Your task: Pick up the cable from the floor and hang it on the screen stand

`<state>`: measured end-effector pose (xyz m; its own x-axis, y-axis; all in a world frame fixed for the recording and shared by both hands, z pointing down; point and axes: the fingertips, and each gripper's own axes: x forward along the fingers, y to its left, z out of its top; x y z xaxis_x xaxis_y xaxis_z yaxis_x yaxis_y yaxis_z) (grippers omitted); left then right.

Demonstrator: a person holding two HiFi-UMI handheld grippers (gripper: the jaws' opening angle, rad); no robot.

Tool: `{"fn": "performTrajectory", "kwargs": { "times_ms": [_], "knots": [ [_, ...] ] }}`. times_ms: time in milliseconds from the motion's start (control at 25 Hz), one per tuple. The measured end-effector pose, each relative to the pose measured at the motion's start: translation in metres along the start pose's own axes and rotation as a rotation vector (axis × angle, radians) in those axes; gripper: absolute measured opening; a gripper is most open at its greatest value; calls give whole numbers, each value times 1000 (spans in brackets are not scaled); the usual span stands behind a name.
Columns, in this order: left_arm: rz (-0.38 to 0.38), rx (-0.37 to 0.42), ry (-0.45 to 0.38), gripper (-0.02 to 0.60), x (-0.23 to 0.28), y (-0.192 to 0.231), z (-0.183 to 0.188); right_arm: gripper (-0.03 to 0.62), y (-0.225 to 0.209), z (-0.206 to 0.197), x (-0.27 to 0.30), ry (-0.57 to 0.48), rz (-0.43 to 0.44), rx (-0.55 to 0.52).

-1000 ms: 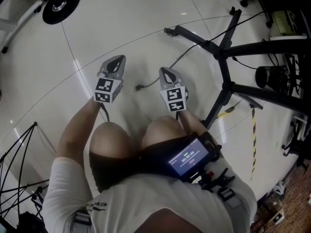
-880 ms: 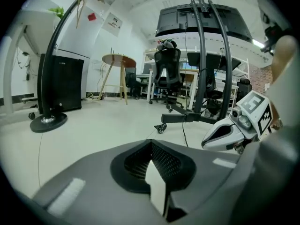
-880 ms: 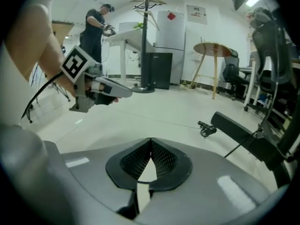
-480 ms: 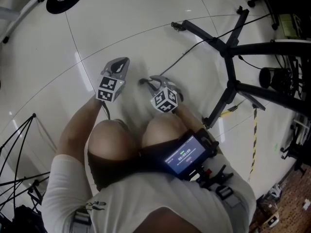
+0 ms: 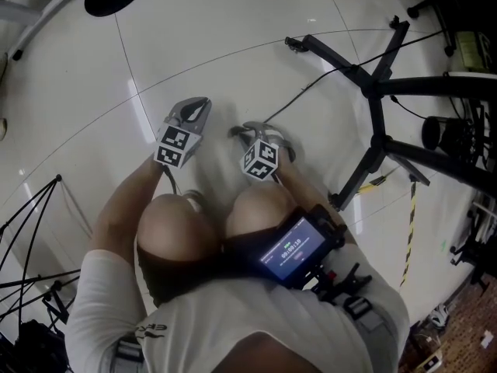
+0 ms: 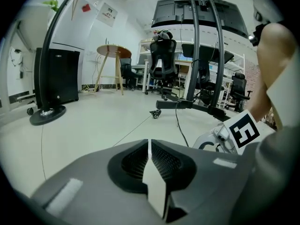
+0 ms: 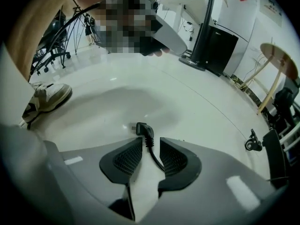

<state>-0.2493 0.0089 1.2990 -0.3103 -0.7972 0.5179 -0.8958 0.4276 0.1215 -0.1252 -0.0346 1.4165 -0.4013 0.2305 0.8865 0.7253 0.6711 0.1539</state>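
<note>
Now: right claw (image 7: 151,139) released, straddling the cable (image 7: 153,152) just behind its plug (image 7: 143,129) on the floor. Centre the cord, settle lower, then clench. Left claw (image 6: 149,141) clenched, empty.

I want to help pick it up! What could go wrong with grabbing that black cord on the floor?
The right gripper has open jaws around the thin cable, just behind its plug. If they close there, it might slip out. The cable also runs toward the legs of the screen stand, so lifting it could snag it.
</note>
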Motion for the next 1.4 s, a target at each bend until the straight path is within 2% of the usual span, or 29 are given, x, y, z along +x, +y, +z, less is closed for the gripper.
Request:
{"fn": "performTrajectory", "kwargs": {
  "times_ms": [160, 440, 760, 1000, 1400],
  "knots": [
    [5, 2, 0, 5, -4, 4, 0, 63, -3, -2, 4, 20, -27, 3],
    [31, -2, -24, 5, -7, 13, 11, 58, -22, 15, -12, -45, -66, 81],
    [77, -17, -65, 5, -23, 24, 55, 57, -71, 55, -80, -181, -212, 174],
    [113, -36, -105, 5, -60, 26, 137, 56, -120, 101, -182, -270, -336, 213],
    [115, -26, -210, 5, -136, 0, 326, 55, -214, 185, -384, -382, -489, 320]
  ]
}}
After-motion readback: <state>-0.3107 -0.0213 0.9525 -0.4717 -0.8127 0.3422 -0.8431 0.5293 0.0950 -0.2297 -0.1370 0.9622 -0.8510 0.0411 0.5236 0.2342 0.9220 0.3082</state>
